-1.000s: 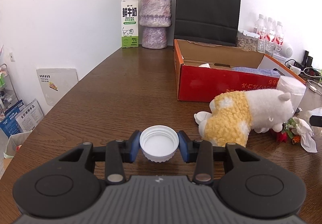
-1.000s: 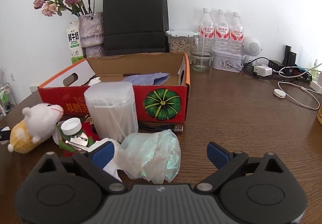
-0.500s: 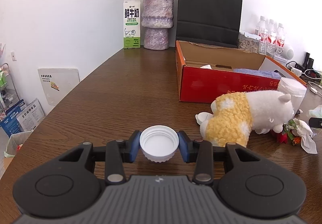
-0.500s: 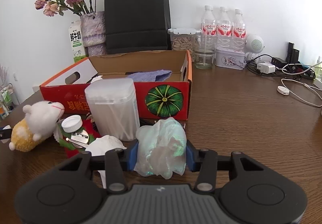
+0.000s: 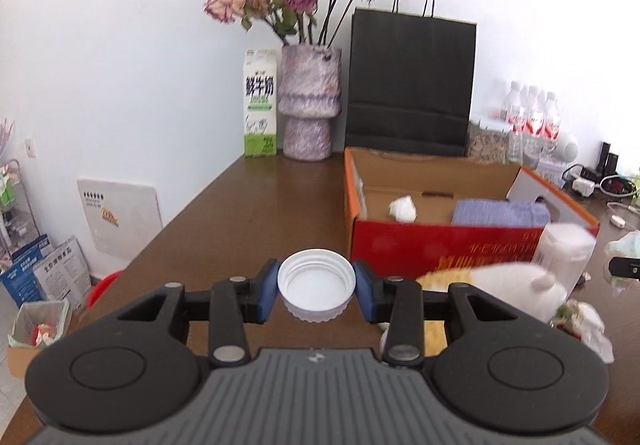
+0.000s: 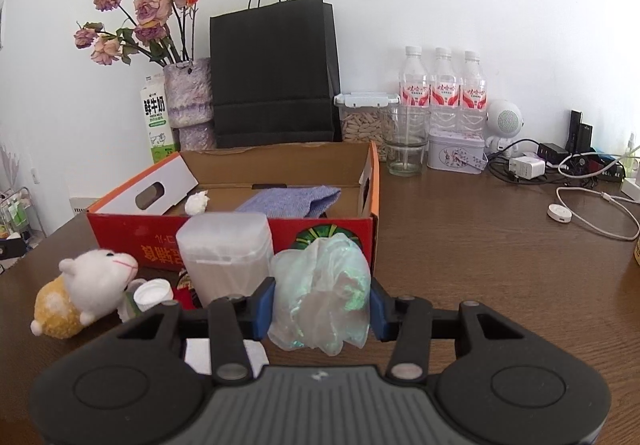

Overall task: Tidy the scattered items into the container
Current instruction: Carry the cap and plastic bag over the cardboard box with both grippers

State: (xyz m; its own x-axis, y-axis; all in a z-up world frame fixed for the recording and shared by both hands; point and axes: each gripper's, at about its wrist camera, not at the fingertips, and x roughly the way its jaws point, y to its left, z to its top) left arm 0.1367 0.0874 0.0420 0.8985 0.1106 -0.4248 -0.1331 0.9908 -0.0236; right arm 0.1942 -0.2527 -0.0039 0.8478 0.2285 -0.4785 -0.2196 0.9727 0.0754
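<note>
Closest in, the left gripper [image 5: 316, 287] has its blue pads pressed on either side of a white screw cap [image 5: 316, 285], open side up, carried clear above the brown table [image 5: 248, 213]. The right gripper [image 6: 320, 305] has just closed its jaws about halfway, and a crumpled, faintly green clear plastic bag [image 6: 320, 293] is now pinched between its pads, bulging above and below them. Just past that bag, on the table, stands a frosted plastic tub [image 6: 224, 245] with a rounded lid, touching or nearly touching the front wall of the box. Left of the tub lies a plush toy [image 6: 86, 293] with a white head and yellow body, on its side, and beside its snout sits a small bottle with a white cap [image 6: 152, 293] among some red and green bits I can't make out. A crumpled white paper [image 5: 592, 329] lies by these in the left view. Behind them is the open red cardboard box [image 6: 340, 225] with a pumpkin picture on its front; inside it lie a folded blue cloth [image 6: 288, 201] and a white paper wad [image 6: 197, 201], well apart. Farther back along the wall stand a milk carton [image 5: 260, 105], a vase of dried roses [image 5: 311, 105], a black paper bag [image 6: 276, 77], three water bottles [image 6: 442, 89], a glass [image 6: 405, 143] and a tin [image 6: 456, 155].
</note>
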